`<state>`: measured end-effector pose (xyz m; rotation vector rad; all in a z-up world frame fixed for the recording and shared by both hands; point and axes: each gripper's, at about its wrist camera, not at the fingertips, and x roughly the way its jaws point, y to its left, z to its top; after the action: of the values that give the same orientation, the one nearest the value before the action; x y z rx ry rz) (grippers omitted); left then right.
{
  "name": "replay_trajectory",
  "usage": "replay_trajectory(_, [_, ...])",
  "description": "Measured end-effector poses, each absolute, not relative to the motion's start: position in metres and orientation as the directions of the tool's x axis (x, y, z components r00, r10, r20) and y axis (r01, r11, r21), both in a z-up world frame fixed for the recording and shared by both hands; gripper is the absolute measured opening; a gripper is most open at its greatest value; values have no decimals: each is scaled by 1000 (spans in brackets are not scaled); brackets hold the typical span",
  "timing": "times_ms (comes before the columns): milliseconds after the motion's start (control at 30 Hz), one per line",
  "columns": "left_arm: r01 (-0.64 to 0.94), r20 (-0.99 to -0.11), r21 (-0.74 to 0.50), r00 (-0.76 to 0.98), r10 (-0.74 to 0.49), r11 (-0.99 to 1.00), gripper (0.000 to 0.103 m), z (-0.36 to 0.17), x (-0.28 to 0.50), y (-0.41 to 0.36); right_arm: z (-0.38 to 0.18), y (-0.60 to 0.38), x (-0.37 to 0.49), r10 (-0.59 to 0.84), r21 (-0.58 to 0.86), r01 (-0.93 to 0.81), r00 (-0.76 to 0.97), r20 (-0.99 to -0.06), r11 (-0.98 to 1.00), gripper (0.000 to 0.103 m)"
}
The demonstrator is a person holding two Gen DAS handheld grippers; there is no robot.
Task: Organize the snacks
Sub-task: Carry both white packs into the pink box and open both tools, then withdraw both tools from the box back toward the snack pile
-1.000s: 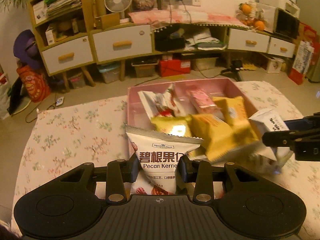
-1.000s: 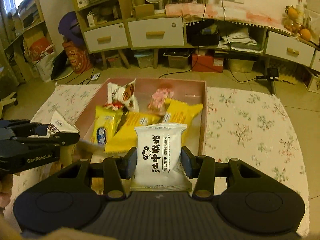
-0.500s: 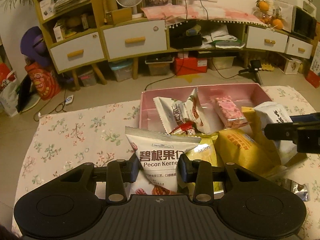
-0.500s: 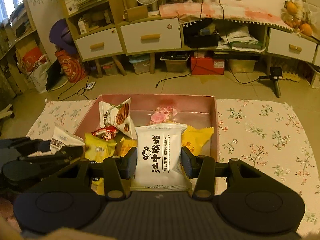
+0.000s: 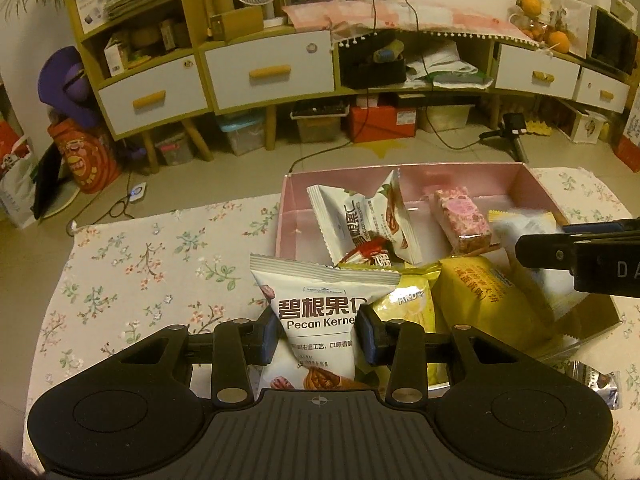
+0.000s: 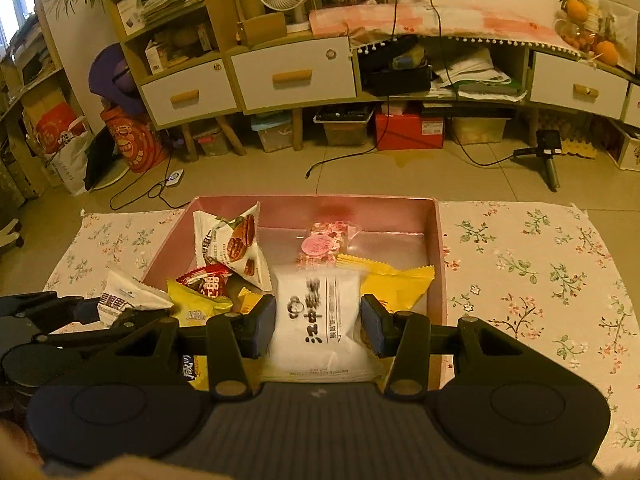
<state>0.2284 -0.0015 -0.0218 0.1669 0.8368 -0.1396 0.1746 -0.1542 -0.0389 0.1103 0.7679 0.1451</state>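
- Your left gripper [image 5: 318, 330] has its fingers pinching the pecan kernel packet [image 5: 320, 312] by its two side edges, so the packet stands upright with the label facing you.
- You hold it over the near left corner of the pink box [image 5: 400, 170], just above the yellow packets [image 5: 480, 304] already inside; from there it can drop straight in without knocking the box wall.
- Your right gripper [image 6: 318, 330] holds the white packet [image 6: 316, 320] between its fingers, over the near right part of the box. The packet is blurred and a sliver of gap seems to show at each pad, so I cannot tell whether you are gripping or letting go.
- The box sits in the middle of the floral-cloth counter [image 6: 520, 280], near its far edge. It also contains a second pecan packet [image 6: 232, 244] leaning toward the far left corner, a pink wrapped sweet [image 6: 324, 240] toward the back, and a small red packet [image 6: 206, 282].
- The far right of the box looks barest, so it seems the better spot for what you carry.
- A small silver packet [image 5: 596, 382] lies on the cloth outside the box's near right corner, probably still to be collected.
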Motion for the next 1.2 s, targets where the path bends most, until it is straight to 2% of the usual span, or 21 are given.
replay_trajectory(33, [190, -750, 93, 659, -57, 978, 38, -22, 229, -2, -38, -154, 174, 172, 154, -91, 713, -679, 984, 43])
replay_trajectory(167, [205, -763, 116, 645, -45, 972, 37, -18, 230, -6, -33, -153, 173, 175, 155, -95, 726, -665, 983, 57])
replay_trajectory(500, [165, -716, 71, 695, -65, 984, 37, -8, 234, -4, -28, -156, 171, 166, 138, -99, 734, -658, 985, 66])
replay_trajectory(600, [154, -699, 56, 712, -72, 986, 47, -8, 234, -3, -30, -158, 169, 160, 133, -95, 734, -660, 987, 69])
replay_trajectory(633, [156, -703, 59, 708, -70, 986, 58, -9, 234, -4, -30, -158, 168, 158, 132, -93, 734, -661, 987, 71])
replay_trajectory(667, [164, -706, 66, 705, -70, 984, 65, -9, 232, -6, -30, -159, 167, 157, 132, -92, 733, -662, 987, 72])
replay_trajectory(733, [177, -703, 88, 708, -65, 980, 66, -8, 229, -9, -29, -161, 166, 155, 134, -88, 730, -665, 987, 74])
replay_trajectory(867, [208, -706, 118, 705, -65, 971, 73, -3, 218, -13, -27, -164, 159, 154, 143, -79, 731, -664, 987, 77])
replay_trajectory(1200, [212, -723, 92, 686, -82, 973, 80, 5, 178, -5, -19, -166, 127, 116, 108, -58, 725, -679, 993, 89])
